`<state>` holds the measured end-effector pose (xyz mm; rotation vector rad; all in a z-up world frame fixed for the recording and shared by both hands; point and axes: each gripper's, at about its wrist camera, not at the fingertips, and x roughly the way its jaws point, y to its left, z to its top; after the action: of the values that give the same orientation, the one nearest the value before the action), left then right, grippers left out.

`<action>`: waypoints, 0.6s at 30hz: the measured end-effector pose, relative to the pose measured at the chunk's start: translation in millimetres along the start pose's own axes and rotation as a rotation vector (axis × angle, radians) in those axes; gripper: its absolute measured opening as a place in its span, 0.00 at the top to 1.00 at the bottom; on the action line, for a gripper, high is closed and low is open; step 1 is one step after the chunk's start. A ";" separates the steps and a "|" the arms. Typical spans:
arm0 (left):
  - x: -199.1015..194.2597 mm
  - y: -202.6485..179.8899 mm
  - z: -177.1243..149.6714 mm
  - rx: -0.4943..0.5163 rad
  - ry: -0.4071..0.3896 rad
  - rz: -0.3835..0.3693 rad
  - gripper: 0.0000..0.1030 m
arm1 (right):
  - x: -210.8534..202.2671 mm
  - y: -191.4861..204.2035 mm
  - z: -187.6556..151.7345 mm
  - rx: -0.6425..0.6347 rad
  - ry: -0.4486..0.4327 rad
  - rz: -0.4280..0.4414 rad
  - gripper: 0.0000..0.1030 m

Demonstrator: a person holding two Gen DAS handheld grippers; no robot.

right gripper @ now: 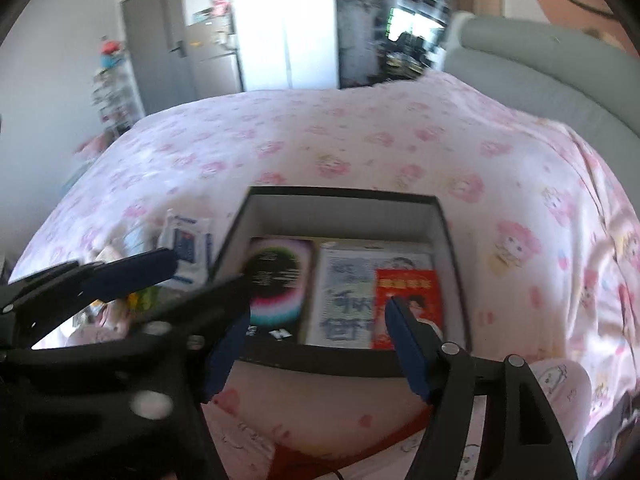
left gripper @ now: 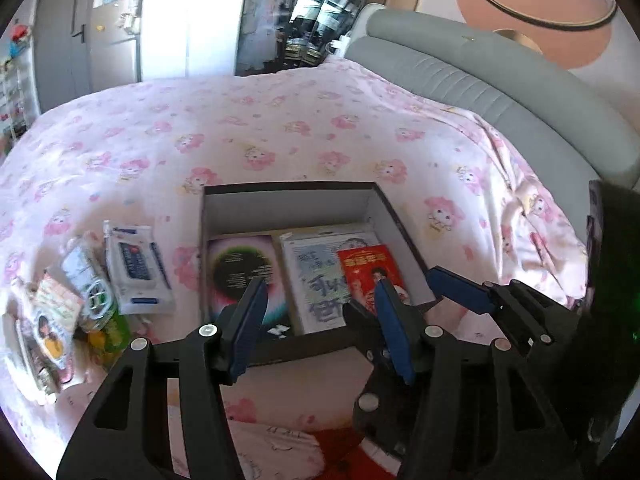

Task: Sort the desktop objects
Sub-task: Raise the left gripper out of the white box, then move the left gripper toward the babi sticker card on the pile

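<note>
Starting left: loose packets lay on the pink bedspread. Your left gripper hung wide, empty, before the box holding a red booklet. Your right gripper gaped too, empty.

Left gripper is hanging over the near edge of an open cardboard box, jaws standing wide with nothing between them. Box is sitting on a pink floral bedspread. Lying flat inside: a dark-disc booklet, a pale blue booklet, a red card overlapping it. Loose packets are lying on the bedspread left of the box. Right gripper is showing at right, pads apart.
</note>
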<state>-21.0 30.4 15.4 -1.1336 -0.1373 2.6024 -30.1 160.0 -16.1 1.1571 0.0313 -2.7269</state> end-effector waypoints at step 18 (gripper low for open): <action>-46.6 66.8 -25.7 -0.100 -0.054 0.101 0.44 | 12.1 57.0 4.2 -0.070 0.021 0.062 0.34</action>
<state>12.2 -48.3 16.9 -1.1312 -0.2306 2.7441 -31.6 101.7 -19.0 1.1484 0.0922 -2.6376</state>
